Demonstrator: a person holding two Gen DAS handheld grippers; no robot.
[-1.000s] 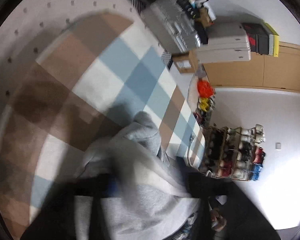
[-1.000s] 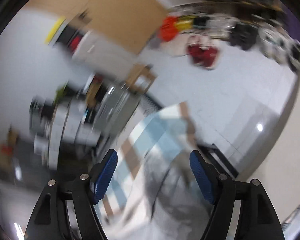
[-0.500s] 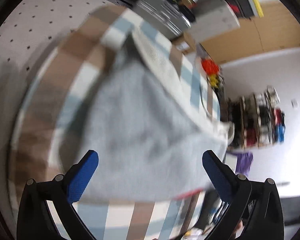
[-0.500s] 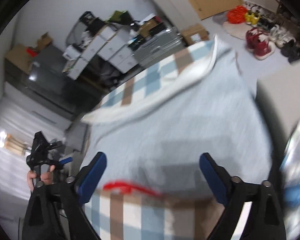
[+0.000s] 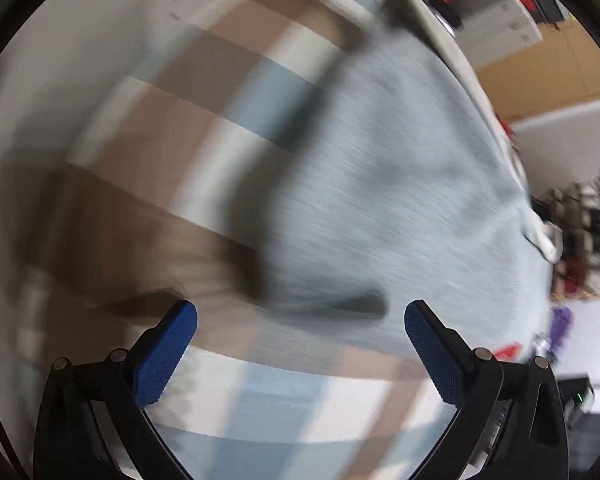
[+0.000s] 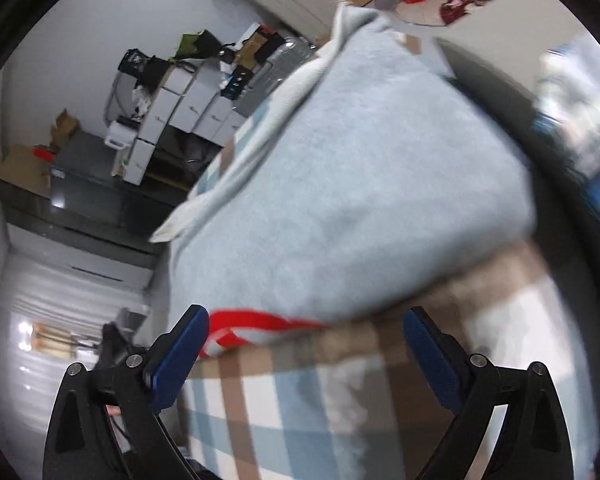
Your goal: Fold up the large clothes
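A lived-in home room doubling as storage: a checked blanket (image 6: 300, 420) covers the work surface, white boxes (image 6: 180, 108) and a suitcase (image 6: 276, 64) stack along the wall, and a shoe rack (image 5: 580, 232) stands near wooden cabinets (image 5: 552, 68).

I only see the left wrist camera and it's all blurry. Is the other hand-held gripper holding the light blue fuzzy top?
Observer: No. The right hand-held gripper is open, with nothing pinched. The light blue fuzzy top lies just ahead of it.
Operator: What's that red bit at the edge?
Observer: A red strip running along the top's near edge, by one finger.
Operator: What's behind?
Observer: A stack of white boxes by the wall.
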